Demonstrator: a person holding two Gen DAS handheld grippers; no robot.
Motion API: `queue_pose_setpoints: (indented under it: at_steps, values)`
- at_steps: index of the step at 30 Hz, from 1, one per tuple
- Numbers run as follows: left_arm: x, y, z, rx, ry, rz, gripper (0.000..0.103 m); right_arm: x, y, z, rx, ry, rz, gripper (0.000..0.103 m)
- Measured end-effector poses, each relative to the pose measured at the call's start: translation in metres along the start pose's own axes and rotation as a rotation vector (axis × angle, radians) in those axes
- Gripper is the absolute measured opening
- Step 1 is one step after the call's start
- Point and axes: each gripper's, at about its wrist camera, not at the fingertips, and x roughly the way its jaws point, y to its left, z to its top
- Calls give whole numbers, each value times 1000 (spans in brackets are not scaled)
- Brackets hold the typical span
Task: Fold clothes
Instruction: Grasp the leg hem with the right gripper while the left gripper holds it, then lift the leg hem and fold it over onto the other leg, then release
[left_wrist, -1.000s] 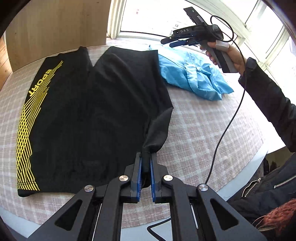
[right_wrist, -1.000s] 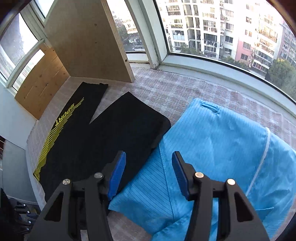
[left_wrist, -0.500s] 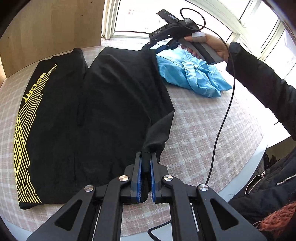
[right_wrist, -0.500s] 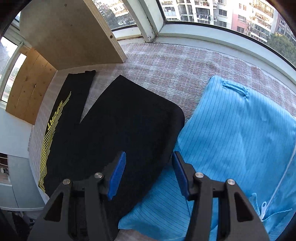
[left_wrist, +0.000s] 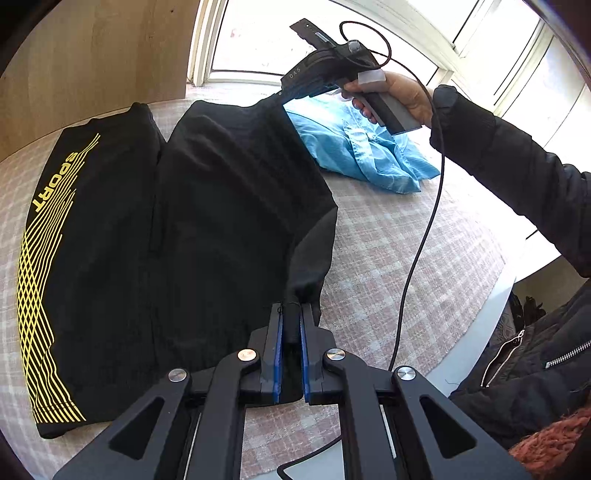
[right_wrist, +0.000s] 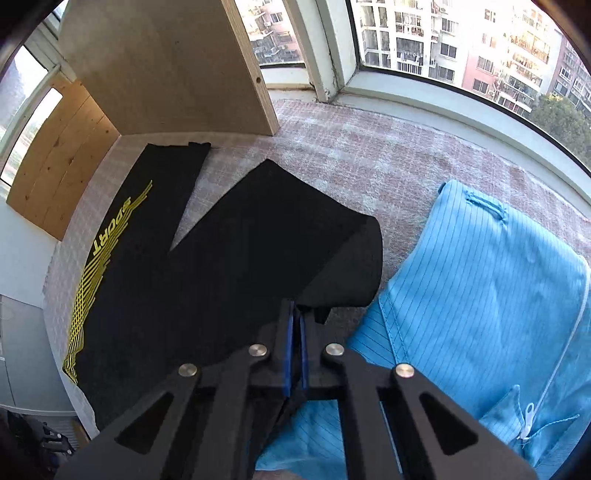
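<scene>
indoors, both hand-held grippers clamp black shorts (left_wrist: 221, 221) on a pink checked tablecloth (left_wrist: 406, 266) beside windows (right_wrist: 461, 48).

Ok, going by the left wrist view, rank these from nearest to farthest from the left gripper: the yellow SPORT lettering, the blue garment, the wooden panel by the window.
From the left gripper, shut on a corner of the black shorts:
1. SPORT lettering, on the shorts leg to the left.
2. Blue garment, farther up the tablecloth on the right, past the shorts.
3. Wooden panel, standing at the far left edge beside the window.
</scene>
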Motion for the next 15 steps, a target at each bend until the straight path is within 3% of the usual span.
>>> queue_pose_setpoints:
  at_steps: [4, 9, 15]
  values:
    - [-34, 34, -3, -46, -68, -40, 7, -33, 35, 25, 10, -96, 36, 3]
    - [-82, 96, -25, -148, -151, 23, 7, -32, 123, 87, -83, -156, 57, 3]
    - [-97, 168, -72, -320, -150, 107, 7, 49, 247, 158, -230, -112, 65, 3]
